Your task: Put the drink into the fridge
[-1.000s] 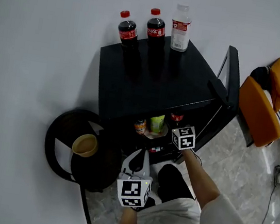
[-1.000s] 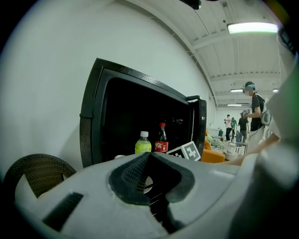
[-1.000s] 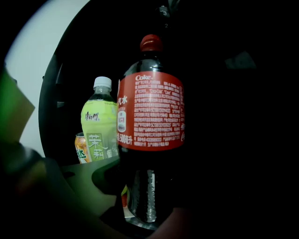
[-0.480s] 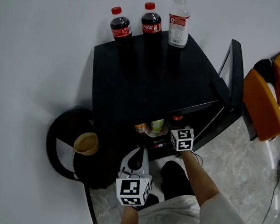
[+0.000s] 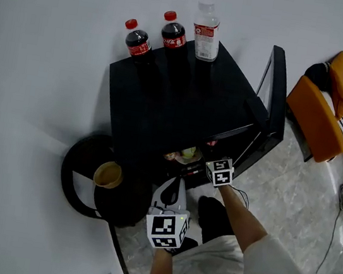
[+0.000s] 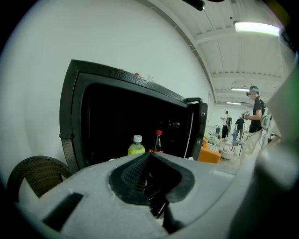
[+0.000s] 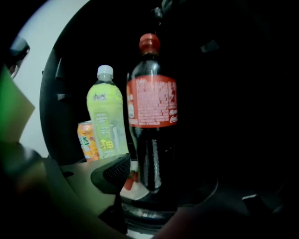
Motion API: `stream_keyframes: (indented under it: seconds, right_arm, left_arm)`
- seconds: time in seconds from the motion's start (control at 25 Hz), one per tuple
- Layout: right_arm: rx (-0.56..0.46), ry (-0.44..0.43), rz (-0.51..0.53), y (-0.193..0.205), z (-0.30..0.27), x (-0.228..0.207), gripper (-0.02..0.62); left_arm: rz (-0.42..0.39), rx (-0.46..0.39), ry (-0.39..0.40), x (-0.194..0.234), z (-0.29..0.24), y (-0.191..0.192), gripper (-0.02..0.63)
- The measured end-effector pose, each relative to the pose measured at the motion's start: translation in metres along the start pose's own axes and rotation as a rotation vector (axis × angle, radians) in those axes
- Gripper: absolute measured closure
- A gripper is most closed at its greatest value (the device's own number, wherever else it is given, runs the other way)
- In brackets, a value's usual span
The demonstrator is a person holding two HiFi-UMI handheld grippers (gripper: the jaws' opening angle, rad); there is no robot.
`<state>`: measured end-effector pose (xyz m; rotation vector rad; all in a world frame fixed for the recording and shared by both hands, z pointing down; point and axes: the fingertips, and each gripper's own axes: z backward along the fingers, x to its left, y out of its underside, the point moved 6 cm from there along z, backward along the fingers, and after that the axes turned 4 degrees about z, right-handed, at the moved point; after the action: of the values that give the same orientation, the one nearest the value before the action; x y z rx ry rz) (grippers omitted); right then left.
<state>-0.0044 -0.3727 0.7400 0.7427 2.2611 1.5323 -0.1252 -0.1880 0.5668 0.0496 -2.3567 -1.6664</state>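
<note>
- Cola bottle (image 7: 152,130): upright on the shelf inside the open fridge (image 5: 184,97), long axis vertical, rightmost of the row there.
- Left tool (image 5: 172,198): jaws closed together on nothing, held low outside the fridge; the farther hand.
- Orange can (image 7: 87,140) and green bottle (image 7: 106,116) are noted left of the cola; a yellow 柚 is legible on the green label.
- Cola label: red with small white print, not readable.
- Right tool (image 7: 156,184): jaws wide, bottle directly ahead between them; a gap is seen beside the visible pad. Judged released; a straight pull back is indicated.
</note>
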Motion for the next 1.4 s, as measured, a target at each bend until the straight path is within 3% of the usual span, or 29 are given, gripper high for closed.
stream_keyframes:
  seconds: [0.36, 0.52, 0.64, 0.84, 1.04, 1.2, 1.4]
  right_arm:
    - [0.023, 0.033, -0.078, -0.034, 0.117, 0.03, 0.331]
    - [-0.031, 0.006, -0.089, -0.054, 0.181, 0.056, 0.337]
    - [-0.063, 0.007, -0.088, -0.063, 0.229, 0.069, 0.388]
    - [-0.062, 0.045, -0.001, -0.074, 0.29, 0.081, 0.441]
    - [-0.089, 0.063, -0.07, -0.073, 0.335, 0.091, 0.56]
    - [-0.068, 0.014, 0.018, -0.07, 0.36, 0.112, 0.583]
    - [-0.063, -0.016, -0.028, -0.058, 0.375, 0.124, 0.588]
  left_arm:
    - [0.086, 0.072, -0.057, -0.01, 0.054, -0.03, 0.597]
    - [0.06, 0.074, -0.074, -0.019, 0.085, -0.035, 0.597]
    - [0.057, 0.073, -0.077, -0.029, 0.106, -0.034, 0.597]
    - [0.046, 0.026, -0.044, -0.064, 0.141, -0.039, 0.597]
    - [0.022, 0.022, -0.031, -0.082, 0.181, -0.02, 0.597]
    - [0.032, 0.025, -0.04, -0.093, 0.207, -0.004, 0.597]
    - [-0.005, 0.027, -0.024, -0.112, 0.223, 0.008, 0.597]
